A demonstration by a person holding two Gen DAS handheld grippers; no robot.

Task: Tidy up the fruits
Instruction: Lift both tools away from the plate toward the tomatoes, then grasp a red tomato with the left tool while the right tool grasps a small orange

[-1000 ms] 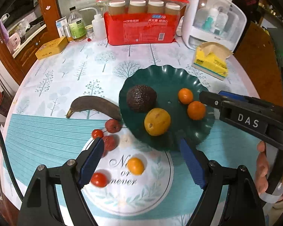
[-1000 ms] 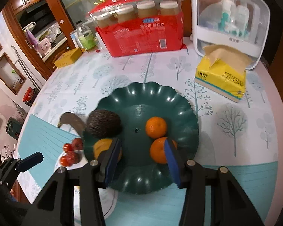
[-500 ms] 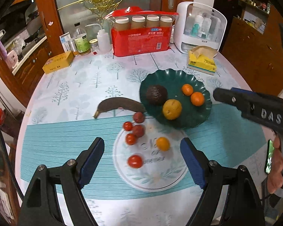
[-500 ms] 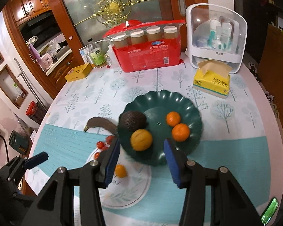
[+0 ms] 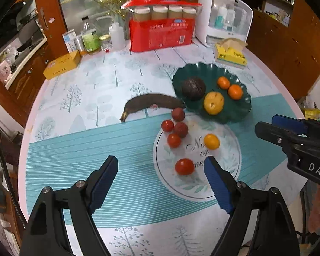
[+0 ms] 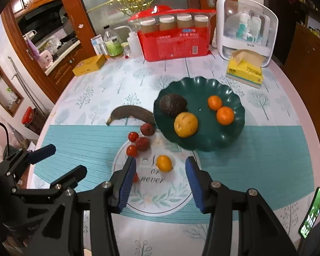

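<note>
Both my jaws open, empty, tilted down over the table (image 5: pixel 79 89).
Left gripper (image 5: pixel 161 176) wide, right gripper (image 6: pixel 161 176) narrower; only right view shows a phone (image 6: pixel 311 212). Green plate (image 6: pixel 202 85) holds avocado (image 6: pixel 172 104), lemon (image 6: pixel 185 124), two oranges (image 6: pixel 219 108); banana (image 5: pixel 152 103), tomatoes (image 5: pixel 184 166) outside.

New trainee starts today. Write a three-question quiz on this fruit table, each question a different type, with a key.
1. True or false: the banana lies inside the green plate.
2. How many fruits are in the green plate?
3. The small yellow-orange fruit sits: A) in the plate, B) on the round printed mat, C) in the right gripper.

Key: 1 false; 2 four; 3 B.
</note>
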